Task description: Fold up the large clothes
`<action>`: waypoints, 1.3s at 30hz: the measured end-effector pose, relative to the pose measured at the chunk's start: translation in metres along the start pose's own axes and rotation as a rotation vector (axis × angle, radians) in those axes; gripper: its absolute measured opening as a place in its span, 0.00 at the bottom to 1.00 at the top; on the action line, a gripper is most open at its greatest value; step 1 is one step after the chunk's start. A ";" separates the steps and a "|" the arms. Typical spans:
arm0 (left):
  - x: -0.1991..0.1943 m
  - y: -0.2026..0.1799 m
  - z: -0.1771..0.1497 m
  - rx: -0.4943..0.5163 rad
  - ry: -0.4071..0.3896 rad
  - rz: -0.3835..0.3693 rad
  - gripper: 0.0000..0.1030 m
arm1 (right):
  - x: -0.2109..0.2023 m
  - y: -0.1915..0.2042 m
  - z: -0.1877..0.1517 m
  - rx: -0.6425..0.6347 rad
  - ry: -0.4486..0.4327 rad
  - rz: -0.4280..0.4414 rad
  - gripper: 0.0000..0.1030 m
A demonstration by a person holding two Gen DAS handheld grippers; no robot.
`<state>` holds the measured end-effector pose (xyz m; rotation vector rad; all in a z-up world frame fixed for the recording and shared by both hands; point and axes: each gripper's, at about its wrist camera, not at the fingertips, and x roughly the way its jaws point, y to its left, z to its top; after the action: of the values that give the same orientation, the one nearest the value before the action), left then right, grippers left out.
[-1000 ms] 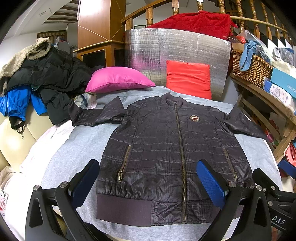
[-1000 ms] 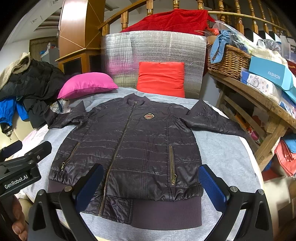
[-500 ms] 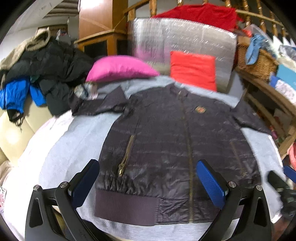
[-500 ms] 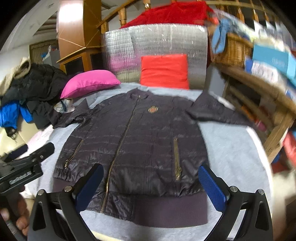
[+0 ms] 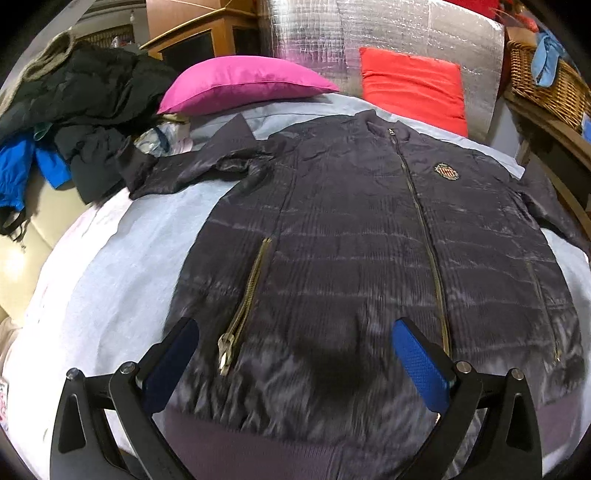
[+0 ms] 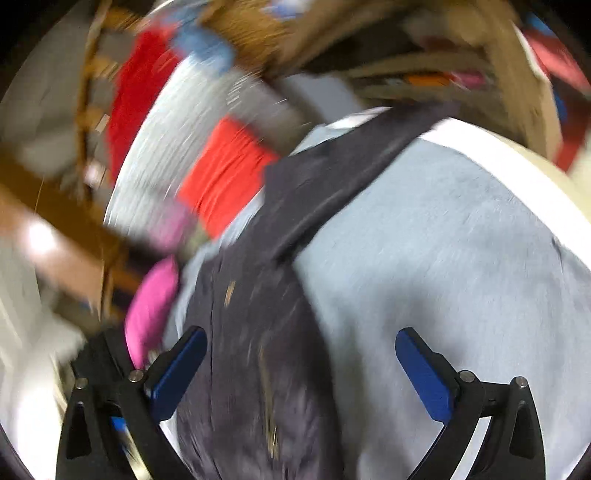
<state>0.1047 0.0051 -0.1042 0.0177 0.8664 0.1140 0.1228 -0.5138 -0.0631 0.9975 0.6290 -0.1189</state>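
A dark quilted zip jacket (image 5: 351, 240) lies flat, front up, on a grey sheet (image 5: 122, 280), sleeves spread to both sides. My left gripper (image 5: 295, 354) hangs open just above the jacket's lower front, near the ribbed hem (image 5: 258, 450), with nothing between its blue pads (image 5: 421, 365). The right wrist view is tilted and badly blurred. There my right gripper (image 6: 301, 369) is open over the jacket (image 6: 258, 350) beside its right sleeve (image 6: 332, 177), holding nothing.
A pink pillow (image 5: 243, 83) and a red cushion (image 5: 412, 88) lie at the far end against a silver foil mat (image 5: 388, 33). Dark and blue clothes (image 5: 74, 110) are heaped at the left. A wicker basket (image 5: 546, 81) stands on a wooden shelf at the right.
Both grippers have moved forward and down towards the jacket. The right one has swung and rolled sharply towards the right sleeve, blurring its view. Both stay open.
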 end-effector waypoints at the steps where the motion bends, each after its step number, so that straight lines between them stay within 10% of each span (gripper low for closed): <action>1: 0.004 0.001 0.002 -0.001 -0.003 0.002 1.00 | 0.011 -0.011 0.020 0.051 -0.006 0.001 0.98; 15: 0.070 0.007 0.000 -0.018 0.031 0.010 1.00 | 0.135 -0.042 0.150 0.192 -0.075 -0.139 0.78; 18: 0.076 0.009 -0.003 -0.030 0.031 -0.004 1.00 | 0.152 -0.042 0.161 0.193 -0.058 -0.197 0.64; 21: 0.078 0.009 -0.004 -0.030 0.032 -0.011 1.00 | 0.158 -0.030 0.172 0.134 -0.045 -0.272 0.22; 27: 0.080 0.011 -0.005 -0.037 0.029 -0.024 1.00 | 0.145 0.068 0.178 -0.166 -0.122 -0.353 0.17; 33: 0.080 0.013 -0.006 -0.045 0.026 -0.036 1.00 | 0.145 0.220 0.129 -0.569 -0.185 -0.303 0.16; 39: 0.080 0.015 -0.006 -0.048 0.027 -0.046 1.00 | 0.183 0.339 -0.037 -1.073 -0.100 -0.171 0.16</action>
<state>0.1500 0.0285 -0.1681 -0.0483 0.8899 0.0923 0.3824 -0.2624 0.0759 -0.0981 0.5691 0.0273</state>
